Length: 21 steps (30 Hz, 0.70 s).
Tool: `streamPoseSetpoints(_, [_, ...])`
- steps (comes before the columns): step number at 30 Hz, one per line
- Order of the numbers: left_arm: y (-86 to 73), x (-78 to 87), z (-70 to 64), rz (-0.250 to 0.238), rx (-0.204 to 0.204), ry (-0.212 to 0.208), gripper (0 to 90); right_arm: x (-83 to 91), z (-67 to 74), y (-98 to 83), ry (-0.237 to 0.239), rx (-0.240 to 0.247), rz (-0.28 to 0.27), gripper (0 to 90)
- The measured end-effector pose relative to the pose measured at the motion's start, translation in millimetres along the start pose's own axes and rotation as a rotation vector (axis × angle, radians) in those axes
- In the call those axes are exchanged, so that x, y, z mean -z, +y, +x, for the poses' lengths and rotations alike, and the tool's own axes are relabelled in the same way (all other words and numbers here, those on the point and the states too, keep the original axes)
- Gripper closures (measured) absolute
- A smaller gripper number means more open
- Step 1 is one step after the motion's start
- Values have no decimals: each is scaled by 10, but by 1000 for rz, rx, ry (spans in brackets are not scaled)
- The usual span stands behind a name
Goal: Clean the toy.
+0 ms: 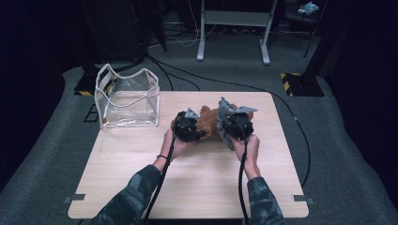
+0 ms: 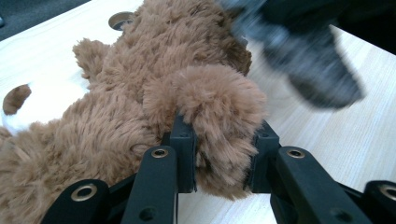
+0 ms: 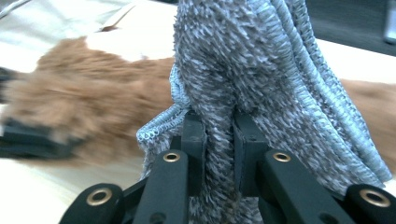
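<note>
Fluffy brown plush bear (image 2: pixel 140 93) limb clamped by left gripper (image 2: pixel 223 154); grey knitted cloth (image 3: pixel 261 84) pinched by right gripper (image 3: pixel 219 154), at bear's 3 o'clock.

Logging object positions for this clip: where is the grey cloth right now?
The grey cloth is clamped in the right gripper, held at the right side of the brown plush toy near the table's middle in the high view.

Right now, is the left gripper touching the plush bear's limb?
Touching. The left gripper view shows the left gripper with both jaws pressed into the sides of the plush bear limb, fur bulging between them.
</note>
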<state>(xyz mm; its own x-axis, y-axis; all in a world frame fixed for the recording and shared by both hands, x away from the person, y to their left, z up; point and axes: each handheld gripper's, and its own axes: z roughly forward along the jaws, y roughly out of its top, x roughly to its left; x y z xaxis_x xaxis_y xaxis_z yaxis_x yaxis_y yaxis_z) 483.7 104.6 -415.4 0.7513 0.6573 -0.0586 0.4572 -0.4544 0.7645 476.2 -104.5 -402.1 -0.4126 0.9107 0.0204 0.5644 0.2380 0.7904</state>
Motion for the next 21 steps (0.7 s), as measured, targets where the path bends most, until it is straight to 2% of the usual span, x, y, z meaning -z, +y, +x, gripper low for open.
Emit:
streamPoseSetpoints(3, [2, 4, 1, 4, -4, -6, 700, -163, 158, 51, 7, 23, 36, 776])
streamPoseSetpoints(5, [1, 12, 11, 7, -6, -13, 700, -232, 135, 60, -12, 14, 56, 777])
streamPoseSetpoints(8, [-6, 31, 34, 9, -3, -19, 700, -265, -19, 64, -45, -43, 63, 778])
streamPoseSetpoints(10, [-10, 41, 52, 13, -3, -25, 700, -250, -119, 54, -92, -58, 62, 779])
streamPoseSetpoints(15, [-9, 54, 83, 13, 1, -25, 699, -157, -466, -2, -180, -151, 78, 778])
streamPoseSetpoints(16, [-6, 54, 87, 16, 2, -29, 700, -132, -516, -14, -197, -156, 78, 778])
streamPoseSetpoints(19, [6, 51, 91, 15, 8, -29, 698, -53, -567, -32, -202, -165, 56, 776])
streamPoseSetpoints(21, [19, 49, 103, 15, 2, -29, 696, -2, -517, -35, -178, -139, 37, 775])
